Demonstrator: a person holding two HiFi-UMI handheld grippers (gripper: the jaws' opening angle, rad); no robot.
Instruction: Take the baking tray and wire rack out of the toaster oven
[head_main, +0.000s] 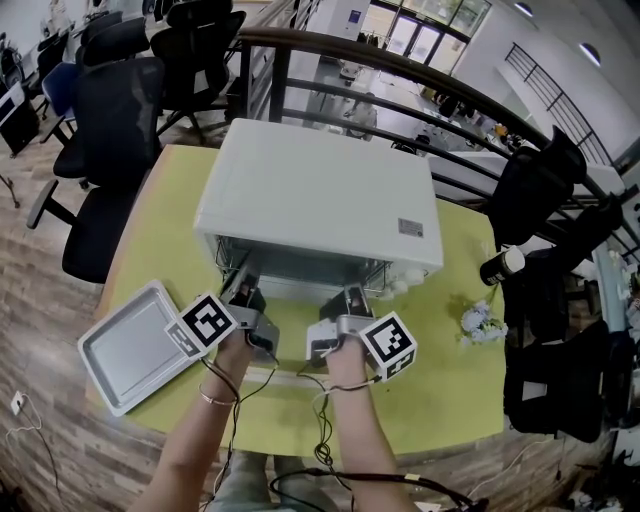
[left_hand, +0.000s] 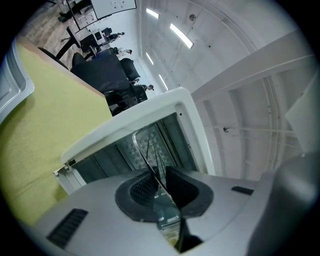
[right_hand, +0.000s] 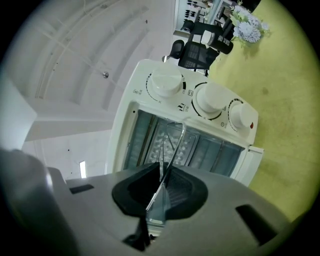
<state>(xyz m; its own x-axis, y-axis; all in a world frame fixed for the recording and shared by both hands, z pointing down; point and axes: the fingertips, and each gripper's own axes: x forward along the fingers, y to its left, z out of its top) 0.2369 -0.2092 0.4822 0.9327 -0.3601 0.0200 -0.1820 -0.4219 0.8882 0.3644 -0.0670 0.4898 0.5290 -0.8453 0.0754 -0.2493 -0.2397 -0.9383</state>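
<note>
Baking tray (head_main: 130, 350) is out, parked on the table (head_main: 450, 380) at the lower left of the head view, off to the side of the oven mouth. Now it's the wire rack (right_hand: 175, 142). It sits in the toaster oven (head_main: 320, 195) opening at mid-frame, and the left tool (left_hand: 161, 197) and right tool (right_hand: 159, 195) are each clenched on its front wire, one per side. Two spaced grips make sense to me: they should keep the rack level so it slides without jamming on the rails.
</note>
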